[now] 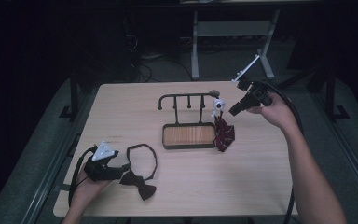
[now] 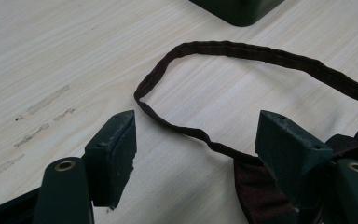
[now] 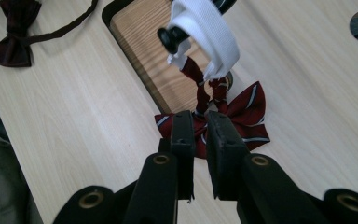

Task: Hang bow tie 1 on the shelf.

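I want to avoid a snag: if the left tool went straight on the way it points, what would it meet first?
Probably the dark bow tie's strap, lying across the table between the open left tool jaws.

Wooden table [image 1: 242, 182]: dark bow tie [image 1: 139, 184], rack tray [image 1: 189, 136].

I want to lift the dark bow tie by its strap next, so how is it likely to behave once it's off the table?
Probably floppy: the dark bow tie's thin strap lies in a loose, wavy loop on the table. It looks like soft, light fabric, so the bow would likely dangle and swing below the left gripper. It's unlikely to be fragile.
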The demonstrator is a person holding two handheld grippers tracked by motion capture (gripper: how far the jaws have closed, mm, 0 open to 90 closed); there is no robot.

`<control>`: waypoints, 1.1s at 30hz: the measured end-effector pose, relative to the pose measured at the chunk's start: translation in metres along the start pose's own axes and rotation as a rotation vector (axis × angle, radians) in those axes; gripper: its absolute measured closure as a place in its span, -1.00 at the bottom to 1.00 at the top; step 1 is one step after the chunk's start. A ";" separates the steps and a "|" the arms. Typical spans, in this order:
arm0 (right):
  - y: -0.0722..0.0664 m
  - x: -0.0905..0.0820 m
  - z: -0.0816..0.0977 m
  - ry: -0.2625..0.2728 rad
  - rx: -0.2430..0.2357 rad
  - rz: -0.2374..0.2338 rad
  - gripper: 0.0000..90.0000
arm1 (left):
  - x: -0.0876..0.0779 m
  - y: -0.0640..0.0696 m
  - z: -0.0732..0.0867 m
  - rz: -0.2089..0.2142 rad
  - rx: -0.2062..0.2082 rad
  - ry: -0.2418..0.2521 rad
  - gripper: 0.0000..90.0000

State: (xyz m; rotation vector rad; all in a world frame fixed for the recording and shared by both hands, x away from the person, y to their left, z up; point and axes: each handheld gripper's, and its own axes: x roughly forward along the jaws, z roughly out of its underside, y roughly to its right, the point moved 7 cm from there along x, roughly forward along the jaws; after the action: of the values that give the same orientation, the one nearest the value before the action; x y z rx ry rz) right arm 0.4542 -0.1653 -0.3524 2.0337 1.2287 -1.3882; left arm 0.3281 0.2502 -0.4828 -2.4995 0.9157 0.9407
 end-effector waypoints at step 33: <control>-0.024 0.021 0.042 0.045 -0.035 -0.061 0.40 | 0.002 0.001 0.001 0.004 0.002 -0.012 -0.34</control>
State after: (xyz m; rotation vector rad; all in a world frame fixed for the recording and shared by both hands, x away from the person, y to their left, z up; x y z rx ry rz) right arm 0.4142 -0.1732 -0.3861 2.0305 1.3352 -1.3454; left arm 0.3281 0.2490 -0.4852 -2.4887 0.9179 0.9546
